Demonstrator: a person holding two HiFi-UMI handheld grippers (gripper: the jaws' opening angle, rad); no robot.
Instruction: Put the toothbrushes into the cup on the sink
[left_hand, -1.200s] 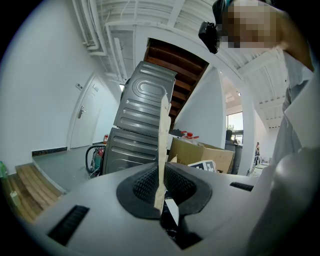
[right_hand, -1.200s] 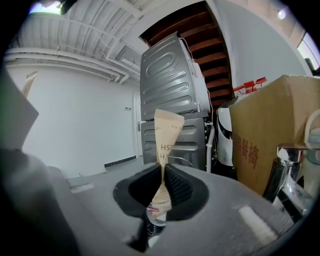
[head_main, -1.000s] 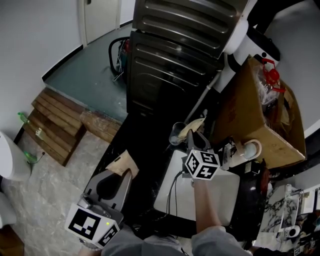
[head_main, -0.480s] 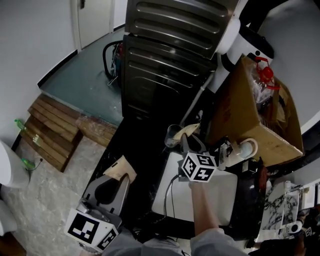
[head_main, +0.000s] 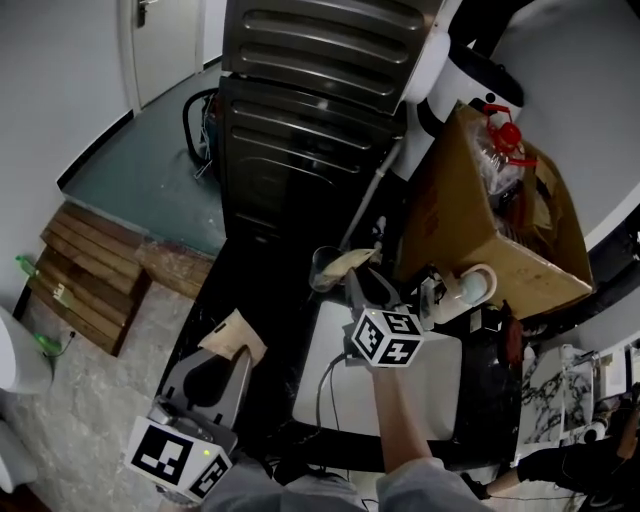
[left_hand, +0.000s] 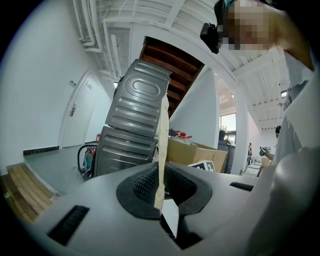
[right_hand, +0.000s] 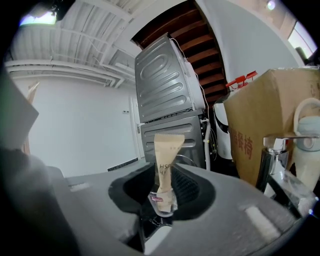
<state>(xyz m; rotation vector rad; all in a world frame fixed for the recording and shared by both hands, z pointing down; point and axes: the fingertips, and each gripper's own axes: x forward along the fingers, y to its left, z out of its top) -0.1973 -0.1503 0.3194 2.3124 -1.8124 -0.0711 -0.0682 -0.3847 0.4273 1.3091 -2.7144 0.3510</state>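
Observation:
A clear cup (head_main: 322, 268) stands on the dark counter at the far left corner of the white sink (head_main: 430, 395). A toothbrush in a brown paper sleeve (head_main: 350, 260) leans in it, and the same sleeve (right_hand: 164, 155) rises from the cup (right_hand: 163, 204) in the right gripper view. My right gripper (head_main: 360, 287) sits just behind the cup; its jaws have just been opening and stand open, off the sleeve between them. My left gripper (head_main: 232, 352), low at the left, is shut on a second paper-sleeved toothbrush (left_hand: 161, 150).
A tall dark metal appliance (head_main: 300, 130) stands behind the cup. A cardboard box (head_main: 480, 230) sits at the right, with a faucet (head_main: 432, 297) and a white mug (head_main: 472, 288) before it. Wooden slats (head_main: 85, 275) lie on the floor at the left.
The right gripper's jaws have parted from the paper-sleeved toothbrush, which now rests in the cup. The left gripper holds its toothbrush as before and has not moved.

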